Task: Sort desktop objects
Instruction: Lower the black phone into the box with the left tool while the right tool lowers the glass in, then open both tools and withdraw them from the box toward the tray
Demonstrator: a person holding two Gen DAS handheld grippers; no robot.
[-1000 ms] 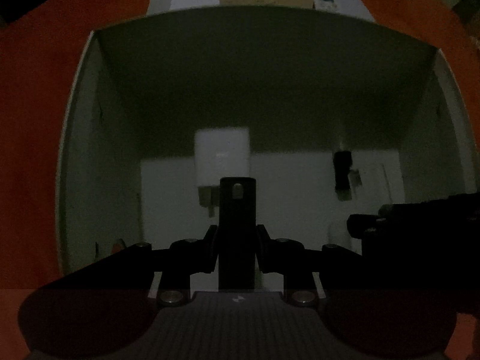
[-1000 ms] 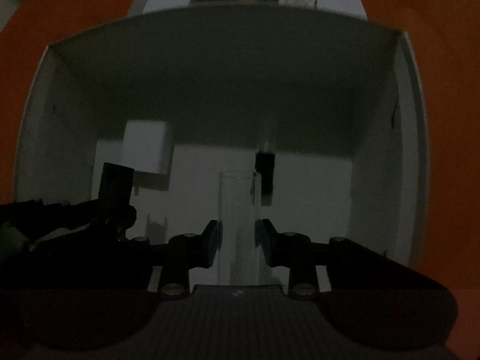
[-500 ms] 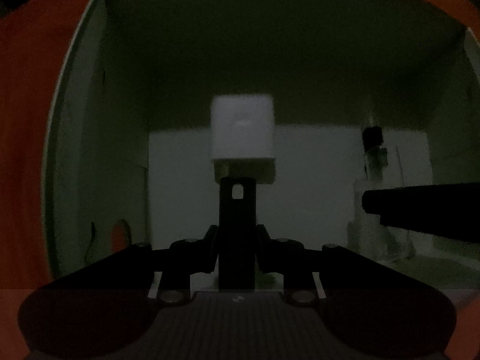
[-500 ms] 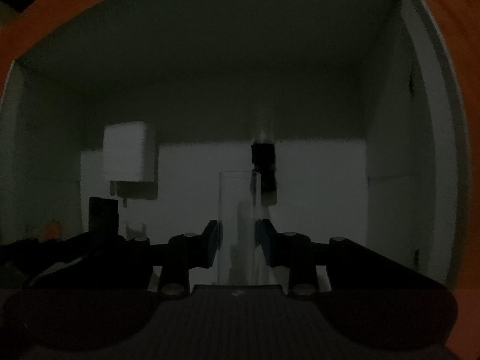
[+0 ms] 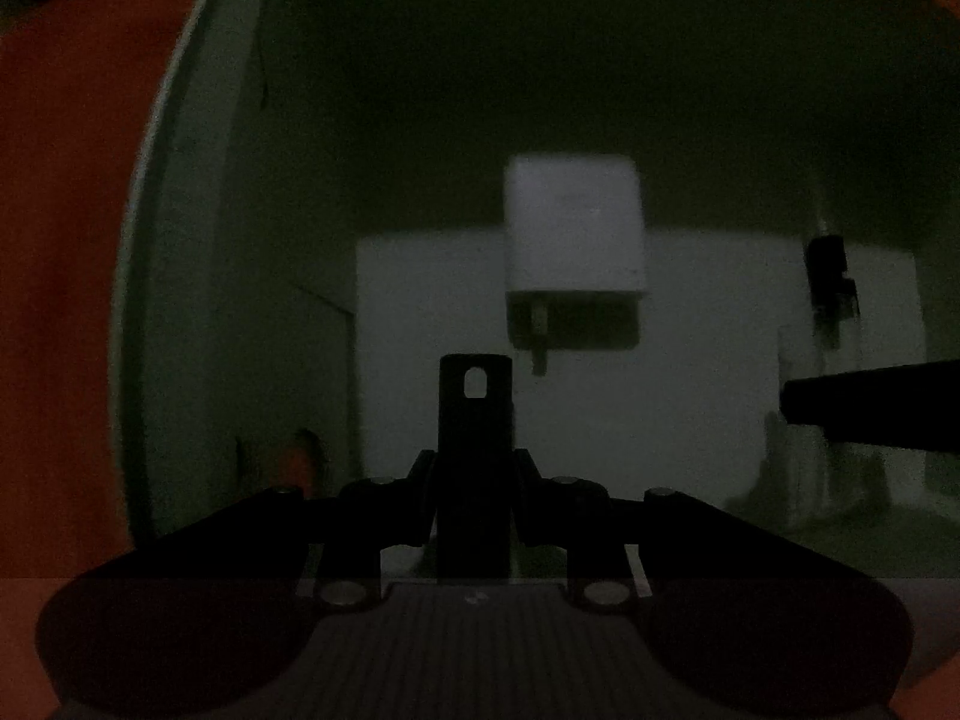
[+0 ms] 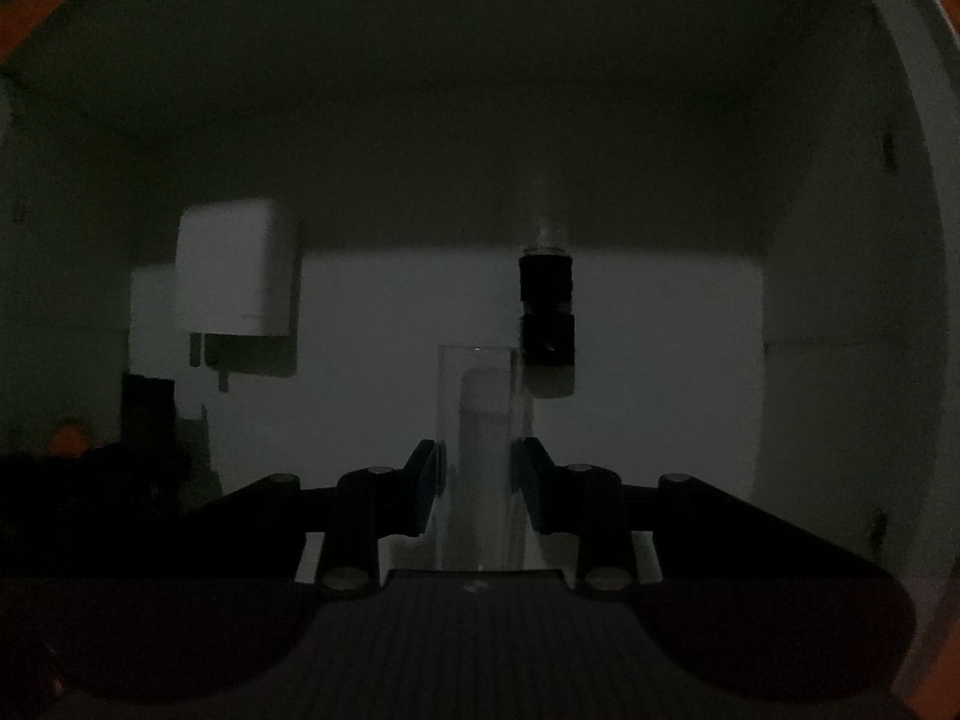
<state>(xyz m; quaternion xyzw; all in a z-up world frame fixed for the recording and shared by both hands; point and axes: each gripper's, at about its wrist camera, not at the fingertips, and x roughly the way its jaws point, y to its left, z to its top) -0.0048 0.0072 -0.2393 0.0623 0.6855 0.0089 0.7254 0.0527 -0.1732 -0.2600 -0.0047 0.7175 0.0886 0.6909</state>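
White box (image 6: 840,360) interior, dim. Left gripper (image 5: 474,492) pinches a flat black piece (image 5: 474,420); right gripper (image 6: 477,480) pinches a clear case (image 6: 477,450). Already on the floor: white charger (image 6: 237,267) at ten o'clock, small black item (image 6: 546,312) at twelve. Both held things remain to be released.

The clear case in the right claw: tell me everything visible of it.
The clear case is a narrow, see-through rectangular box that looks like plastic, with a pale insert faintly visible inside. It stands lengthwise along the right claw, whose blue pads press on its two long sides, its far end pointing into the white box. It hangs apart from the white charger and small black item lying on the floor.
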